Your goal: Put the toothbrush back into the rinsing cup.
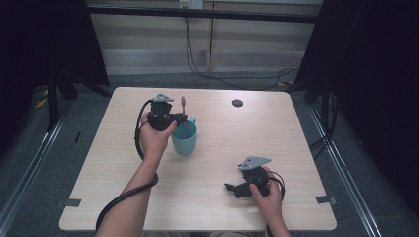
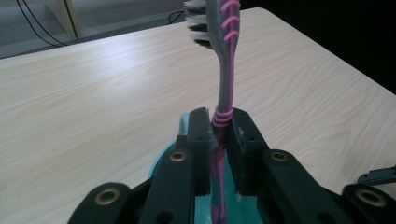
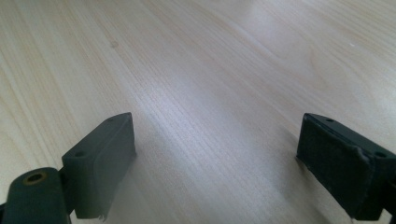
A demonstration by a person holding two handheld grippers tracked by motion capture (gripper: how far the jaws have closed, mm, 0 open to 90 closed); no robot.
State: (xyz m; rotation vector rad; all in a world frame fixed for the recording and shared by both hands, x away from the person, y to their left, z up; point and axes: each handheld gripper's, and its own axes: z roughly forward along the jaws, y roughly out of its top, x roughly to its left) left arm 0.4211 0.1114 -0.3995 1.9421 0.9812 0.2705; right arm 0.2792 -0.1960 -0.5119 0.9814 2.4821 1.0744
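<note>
Left tool [image 1: 184, 118]: left of centre in the high view, held over the cup; its jaws are pressed onto the toothbrush handle, seen plainly in the left gripper view, where the tool [image 2: 219, 130] pinches the pink-ribbed shaft.
Toothbrush [image 1: 183, 116]: upright, head up, lower end inside the cup; in the left gripper view the toothbrush [image 2: 225, 70] rises from between the jaws to the top edge of the frame, bristles facing left.
Cup [image 1: 184, 140]: teal, standing on the worktop just right of the left hand [image 1: 155, 138]; in the left gripper view the cup [image 2: 205, 210] shows as a teal rim under the jaws at the bottom of the frame.
Right tool [image 1: 230, 188]: lower right of the high view, low over the worktop and pointing toward the left of the frame, jaws spread; in the right gripper view the tool [image 3: 215, 158] has bare wood between its two pads.
Right hand [image 1: 264, 195]: grips the tool body near the bottom edge of the high view, well apart from the cup.
Worktop [image 1: 232, 143]: pale wood grain; the stretch between the cup and the right tool is open.
Hole [image 1: 237, 102]: small dark round spot at upper centre of the worktop, well right of the toothbrush.
Cable [image 1: 123, 197]: black, trails from the left tool along the forearm to the bottom left edge of the worktop.
Edges: the right tool sits near the lower edge of the worktop; the cup stands well in from every edge.
Surroundings: grey floor on both sides, dark curtains left and right, wires on the floor beyond the upper edge.
</note>
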